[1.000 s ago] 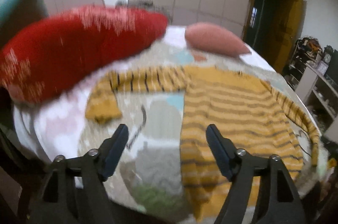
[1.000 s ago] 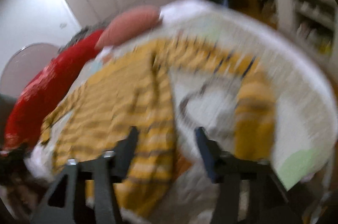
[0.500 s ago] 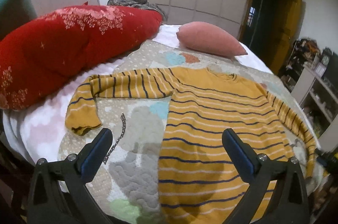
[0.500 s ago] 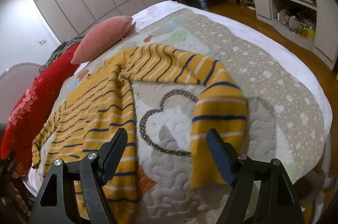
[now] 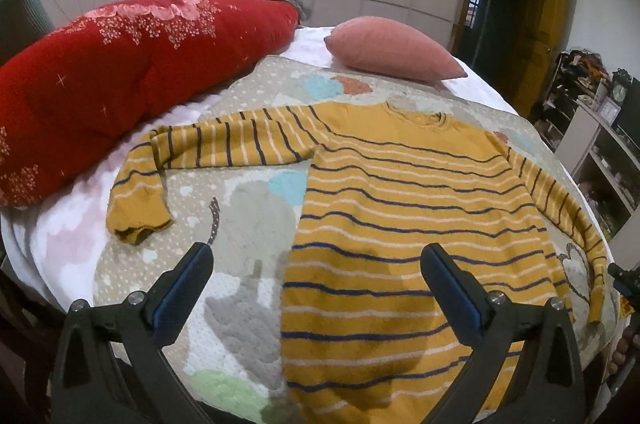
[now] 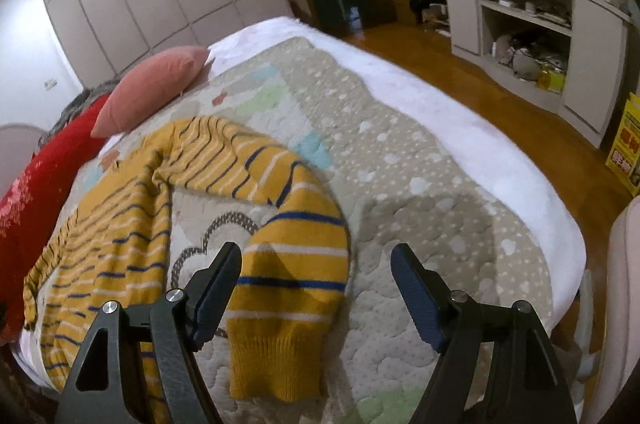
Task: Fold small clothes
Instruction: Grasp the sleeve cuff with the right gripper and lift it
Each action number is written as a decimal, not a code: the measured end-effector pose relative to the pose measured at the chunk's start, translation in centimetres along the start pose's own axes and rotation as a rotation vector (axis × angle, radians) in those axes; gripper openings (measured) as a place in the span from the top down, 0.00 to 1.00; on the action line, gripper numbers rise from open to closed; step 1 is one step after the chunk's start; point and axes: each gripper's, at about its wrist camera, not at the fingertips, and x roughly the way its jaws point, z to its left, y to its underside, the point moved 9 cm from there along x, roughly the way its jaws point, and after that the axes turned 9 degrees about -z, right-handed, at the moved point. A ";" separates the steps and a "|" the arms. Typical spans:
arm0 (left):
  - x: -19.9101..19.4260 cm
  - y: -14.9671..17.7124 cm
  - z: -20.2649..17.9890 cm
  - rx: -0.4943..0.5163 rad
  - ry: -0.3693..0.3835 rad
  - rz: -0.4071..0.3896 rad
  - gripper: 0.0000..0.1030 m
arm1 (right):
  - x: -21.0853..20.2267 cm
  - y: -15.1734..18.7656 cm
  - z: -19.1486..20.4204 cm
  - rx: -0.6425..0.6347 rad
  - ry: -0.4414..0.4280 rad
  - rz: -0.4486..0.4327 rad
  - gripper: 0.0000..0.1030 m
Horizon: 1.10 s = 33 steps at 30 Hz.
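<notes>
Right now your quilted bedspread [image 5: 248, 224] fills the bed, red bolster [image 5: 120, 72] and pink pillow [image 5: 392, 48] behind; the yellow striped sweater [image 5: 400, 224] lies flat, sleeves bent. Your left gripper [image 5: 316, 280] and right gripper [image 6: 316, 276] hover spread wide, holding nothing.

1. Ahead of my left claw [image 5: 316, 282], between its spread fingers, I'm seeing bare quilt [image 5: 248, 224] beside the sweater [image 5: 400, 224].
2. Far left of it, the red bolster [image 5: 120, 72] is walling off that side; the pink pillow [image 5: 392, 48] is blocking beyond.
3. Right of my right claw [image 6: 316, 278], open quilt is stretching to the bed edge.
</notes>
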 end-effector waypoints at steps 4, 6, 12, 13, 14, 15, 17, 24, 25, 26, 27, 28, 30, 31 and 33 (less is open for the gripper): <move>0.3 0.6 -0.3 0.007 0.005 0.017 0.00 | -0.3 1.6 2.1 -0.082 -0.041 0.019 0.21; 0.4 1.0 -0.5 0.001 0.016 0.030 0.00 | 0.0 2.7 3.0 -0.143 -0.035 0.049 0.22; 0.6 1.3 -0.9 0.001 0.030 0.047 0.00 | 0.9 2.9 2.8 -0.275 0.014 0.125 0.86; 0.5 1.3 -0.9 -0.002 0.029 0.043 0.00 | 0.3 0.9 2.2 -0.243 0.008 0.090 0.86; 0.4 1.2 -0.8 -0.005 0.030 0.039 0.00 | -0.1 -0.5 1.6 -0.205 0.000 0.061 0.86; 0.4 1.2 -0.7 -0.009 0.030 0.036 0.00 | -0.8 -2.9 0.2 -0.124 -0.011 0.014 0.86; 0.4 1.2 -0.5 -0.017 0.029 0.038 0.00 | -1.5 -7.0 -4.1 0.061 0.007 -0.063 0.85; 0.6 1.8 -0.3 -0.024 0.029 0.064 0.00 | -2.9 -8.3 -15.3 0.369 0.215 -0.135 0.55; 0.7 1.9 -0.3 -0.025 0.029 0.069 0.00 | -3.2 -7.7 -15.2 0.374 0.199 -0.136 0.53; 0.9 2.0 -0.4 -0.028 0.031 0.076 0.00 | -3.3 -6.8 -15.0 0.376 0.175 -0.126 0.51; 1.1 2.2 -0.5 -0.035 0.038 0.087 0.00 | -3.3 -5.7 -14.5 0.383 0.135 -0.106 0.51; 1.3 2.2 -0.7 -0.039 0.044 0.092 0.00 | -3.2 -4.5 -13.8 0.405 0.074 -0.082 0.51; 1.4 2.4 -1.3 -0.044 0.059 0.100 0.00 | -2.7 -2.6 -13.0 0.464 -0.023 -0.048 0.50; 1.4 2.5 -1.6 -0.044 0.064 0.102 0.00 | -2.3 -1.6 -12.4 0.501 -0.073 -0.030 0.50; 1.4 2.7 -2.1 -0.037 0.075 0.107 0.00 | -1.2 0.0 -11.4 0.587 -0.149 0.004 0.48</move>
